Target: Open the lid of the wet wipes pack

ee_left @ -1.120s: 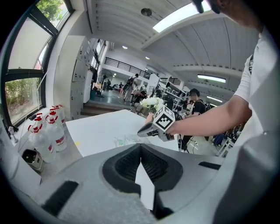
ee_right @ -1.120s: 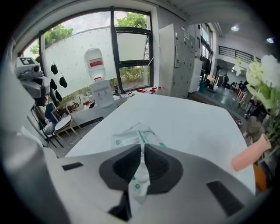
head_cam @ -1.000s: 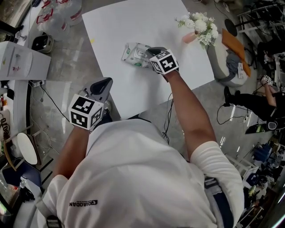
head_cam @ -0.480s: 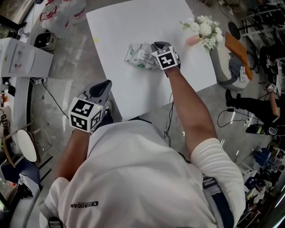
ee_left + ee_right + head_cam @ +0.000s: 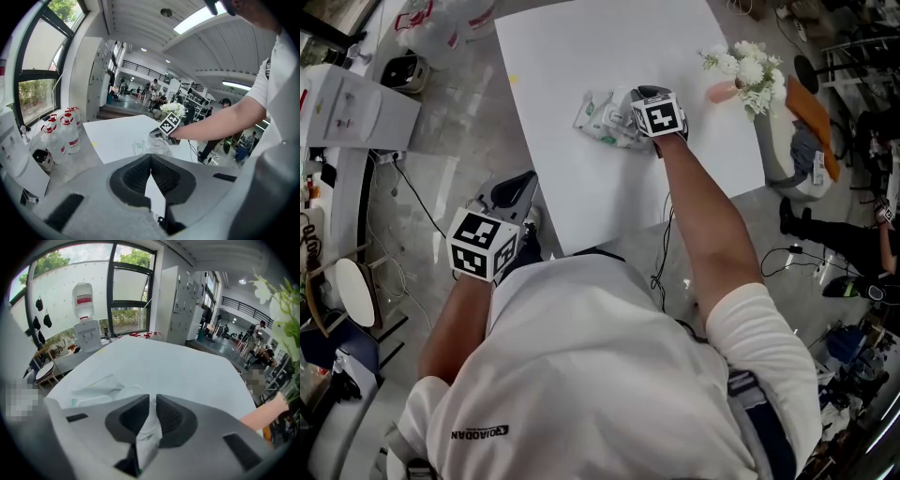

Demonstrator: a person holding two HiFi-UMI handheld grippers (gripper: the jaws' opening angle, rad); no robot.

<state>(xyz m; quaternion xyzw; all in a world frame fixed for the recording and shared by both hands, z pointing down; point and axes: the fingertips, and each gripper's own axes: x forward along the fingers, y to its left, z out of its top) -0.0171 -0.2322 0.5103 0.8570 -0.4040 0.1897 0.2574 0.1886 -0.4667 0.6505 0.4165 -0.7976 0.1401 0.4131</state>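
Trouble could come from how soft and light the wet wipes pack (image 5: 605,117) looks. It is crinkly and lies loose on the white table (image 5: 581,206), with nothing holding it down. The right gripper (image 5: 636,105) is right at one end of it, pointing down, and its jaws are opening. A bit of the white pack shows in the thin gap between them, but the pads do not seem to squeeze it. If the jaws close on the soft wrapper and not on the hard lid, I think the whole pack may lift or slide, and the lid would not open. If they pinch only the very edge of the lid, it could slip out.

The left gripper (image 5: 523,178) could help, but it is well apart from the pack, off the table's near edge and close to the person's body. Its jaws are pressed together with nothing in them (only the table shows behind them). With no second grip, a pull on the lid may just drag the pack along.

The pack lies flat near the middle of the table. In the head view its long side runs across the picture, slanting a little from upper left to lower right. The crumpled end points left, away from the right gripper. What looks like the rounded white lid (image 5: 127,391) faces up, just past the jaws.
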